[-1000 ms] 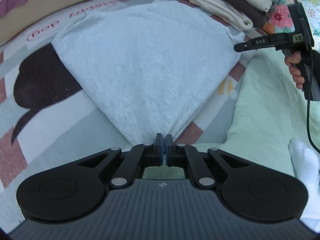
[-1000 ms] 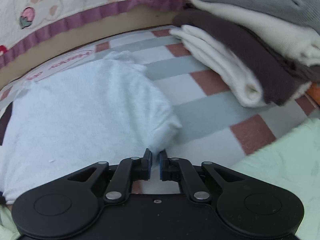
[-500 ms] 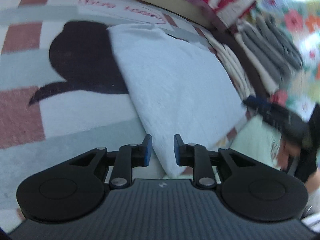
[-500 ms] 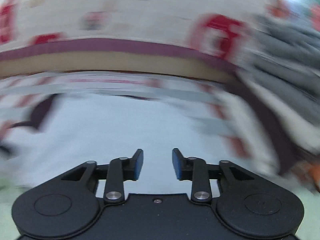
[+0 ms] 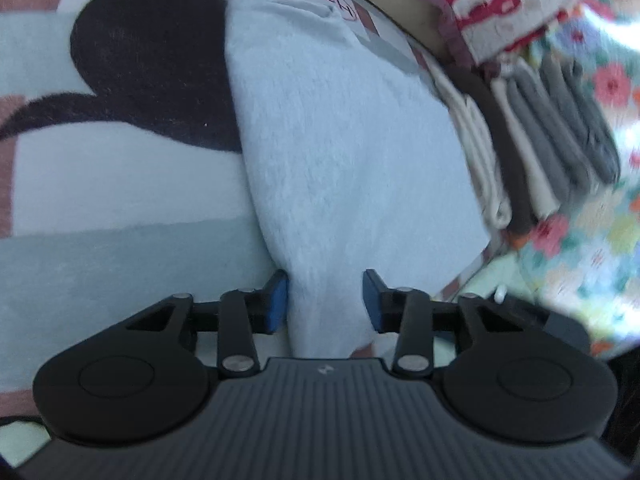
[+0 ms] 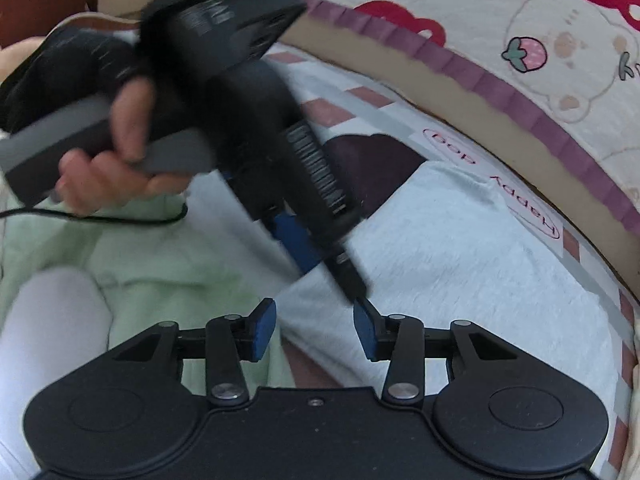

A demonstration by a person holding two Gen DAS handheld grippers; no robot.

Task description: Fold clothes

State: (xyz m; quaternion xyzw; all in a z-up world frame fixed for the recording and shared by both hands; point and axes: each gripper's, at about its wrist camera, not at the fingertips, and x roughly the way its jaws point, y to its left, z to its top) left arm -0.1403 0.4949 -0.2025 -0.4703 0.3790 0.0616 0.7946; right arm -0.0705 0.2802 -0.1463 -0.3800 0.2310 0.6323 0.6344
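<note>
A light blue towel (image 5: 340, 152) lies folded flat on a checked blanket (image 5: 100, 208) with a dark dog print. My left gripper (image 5: 324, 300) hovers at the towel's near corner. Its jaws stand apart, the corner lies between them and the pads do not press it. In the right wrist view a hand (image 6: 112, 160) holds the left gripper (image 6: 352, 284), whose tip is down on the towel (image 6: 460, 264). My right gripper (image 6: 314, 328) is just behind that tip, over the towel's edge. Its jaws are opening and nothing is gripped.
A stack of folded grey, cream and brown clothes (image 5: 540, 140) stands right of the towel, with a floral cloth (image 5: 592, 240) beyond it. A pale green sheet (image 6: 160, 272) and a white-clad leg (image 6: 48, 320) lie at the near left. Strawberry-print bedding (image 6: 520, 40) borders the far side.
Both grippers were shut on towel corners and have let go and opened. The right gripper has swung left across the towel to the left gripper. Both views have rolled.
</note>
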